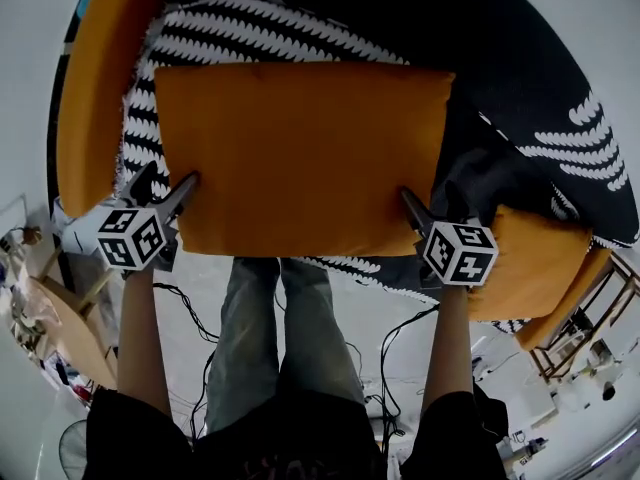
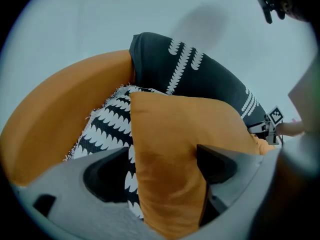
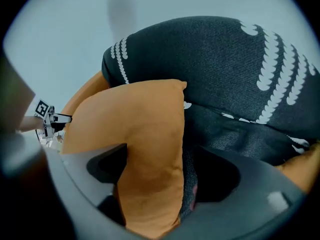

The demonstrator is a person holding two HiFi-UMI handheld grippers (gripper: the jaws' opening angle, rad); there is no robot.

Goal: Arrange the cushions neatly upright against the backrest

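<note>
A large orange cushion (image 1: 300, 153) lies across the sofa seat, over a black-and-white patterned throw (image 1: 250, 28). My left gripper (image 1: 168, 180) straddles its near left corner; in the left gripper view the cushion (image 2: 175, 134) sits between the jaws of the left gripper (image 2: 160, 154), with a gap at the left finger (image 2: 107, 171). My right gripper (image 1: 428, 203) straddles the near right corner; the right gripper view shows the cushion (image 3: 140, 119) between the jaws of the right gripper (image 3: 160, 154), clear of the right finger (image 3: 220, 176). Both grippers are open. A dark cushion with white marks (image 1: 560, 98) rests at the right.
The sofa's orange armrest (image 1: 95, 98) curves along the left. A second orange cushion (image 1: 530, 258) lies at the sofa's right end. The person's legs (image 1: 280, 338) stand at the sofa's front edge, with cables (image 1: 195, 328) on the floor. Wooden furniture (image 1: 70, 328) stands at the left.
</note>
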